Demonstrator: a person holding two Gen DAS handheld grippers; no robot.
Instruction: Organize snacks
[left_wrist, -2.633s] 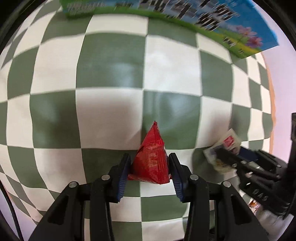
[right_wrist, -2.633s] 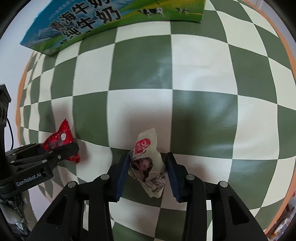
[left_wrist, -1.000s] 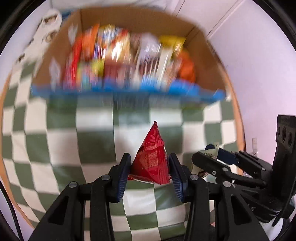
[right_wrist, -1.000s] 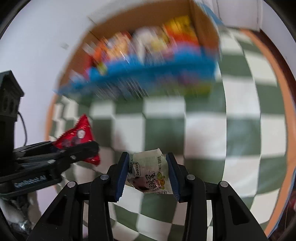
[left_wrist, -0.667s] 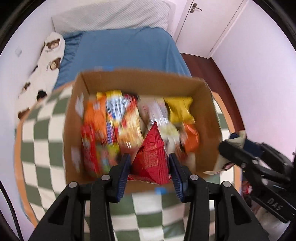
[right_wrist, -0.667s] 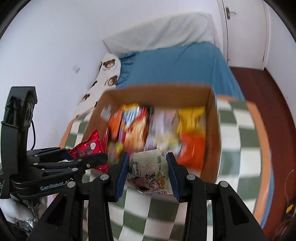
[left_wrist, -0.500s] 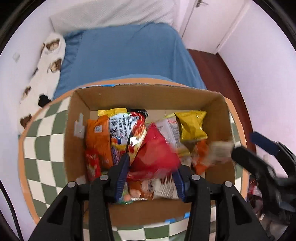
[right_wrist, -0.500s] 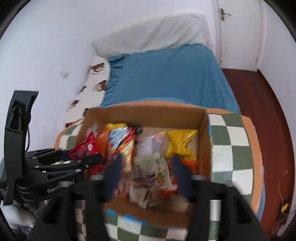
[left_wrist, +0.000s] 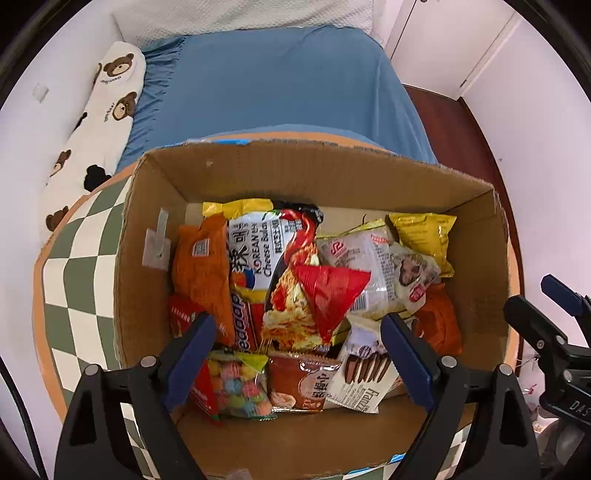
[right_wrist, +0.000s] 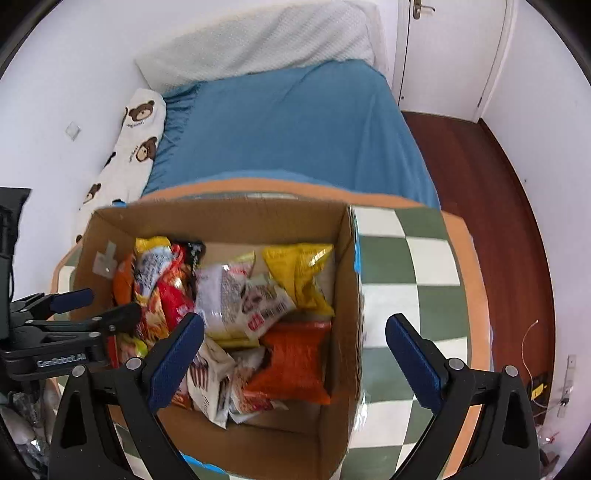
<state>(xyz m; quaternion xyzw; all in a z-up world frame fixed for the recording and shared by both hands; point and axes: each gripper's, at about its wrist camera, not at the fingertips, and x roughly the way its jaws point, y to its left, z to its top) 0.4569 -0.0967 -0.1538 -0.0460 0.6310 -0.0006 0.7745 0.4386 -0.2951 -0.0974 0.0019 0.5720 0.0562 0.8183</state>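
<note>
Nearest the left wrist camera, the left gripper stands wide, its jaws having just been opening, and nothing is pinched between them; the red triangular packet lies free below, on top of the noodle bag in the middle of the cardboard box. The right gripper is spread about as wide as it goes, its jaws also just opened, with no thing held; the white packet with the red label rests on the heap, just beside the yellow bag and above the orange bag. Both drops look done, so the step in hand is, by my judgement, a clean withdrawal. To do it well, lift each claw straight up before swinging away, so the pads do not drag a wrapper over the box wall; the right gripper hangs over the box's right wall and should clear that edge first. Keep the jaws parted for the next pick. Beyond the box, the checked table shows no loose snack in these views, and farther off lies the blue bed.
</note>
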